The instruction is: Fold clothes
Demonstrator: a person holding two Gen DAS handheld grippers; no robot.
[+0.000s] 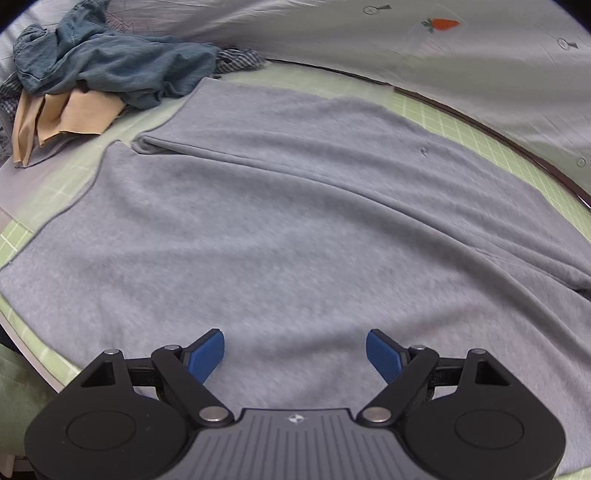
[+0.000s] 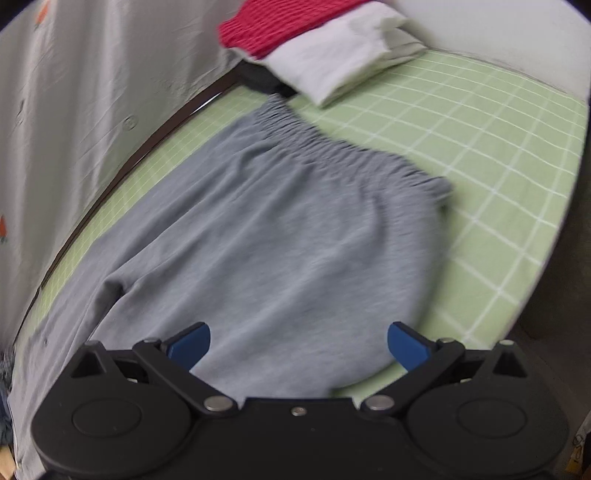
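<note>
Grey trousers (image 2: 258,229) lie flat lengthwise, waistband (image 2: 354,155) farthest away.

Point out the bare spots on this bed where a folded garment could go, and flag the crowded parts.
Freest: the green checked sheet between the grey pants' waistband and the folded white and red stack. Narrow bare strip between the pants and the hanging grey sheet. Crowded: the corner with the unfolded clothes pile.

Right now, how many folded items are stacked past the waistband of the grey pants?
2: a red knit piece at the far edge, and a white folded piece just right of it. More may be hidden.
</note>
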